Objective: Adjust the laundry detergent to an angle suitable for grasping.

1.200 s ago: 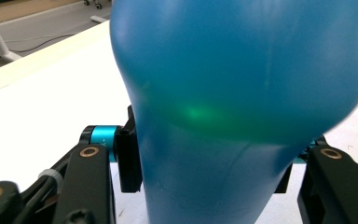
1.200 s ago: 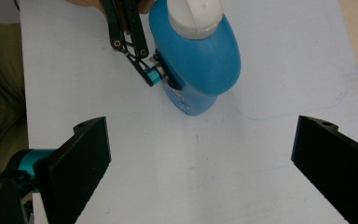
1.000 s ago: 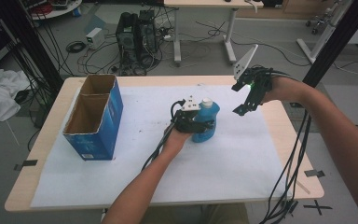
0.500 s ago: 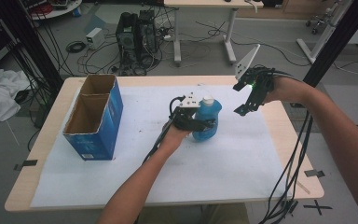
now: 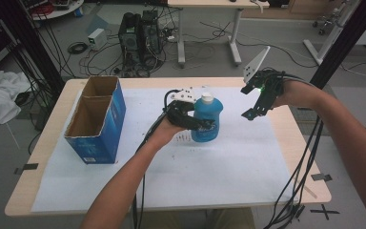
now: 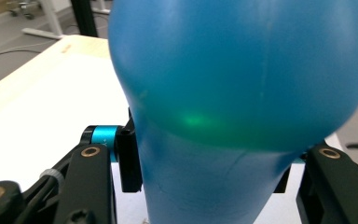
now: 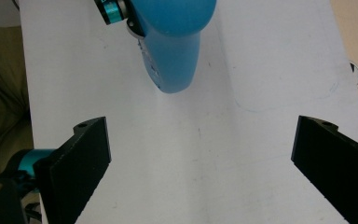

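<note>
A blue bottle (image 5: pixel 208 119) with a white cap stands upright near the middle of the white paper (image 5: pixel 219 176). My left gripper (image 5: pixel 198 125) is shut on its narrow waist from the left side. In the left gripper view the bottle (image 6: pixel 237 93) bulges above both jaws, and the pads (image 6: pixel 129 161) press against its sides. I cannot tell whether its base touches the paper. My right gripper (image 5: pixel 246 102) hangs open in the air to the bottle's right, with nothing between its jaws. The right gripper view looks down past my right gripper (image 7: pixel 200 168) at the bottle (image 7: pixel 172 51).
An open blue cardboard box (image 5: pixel 95 119) stands on the left part of the table (image 5: pixel 295 138). Cables trail from both grippers over the table's near and right edges. Behind the table, on the floor, are computers, cables and another desk.
My left hand has carried the bottle slightly up and to the right. The right gripper has barely moved and stays open.
</note>
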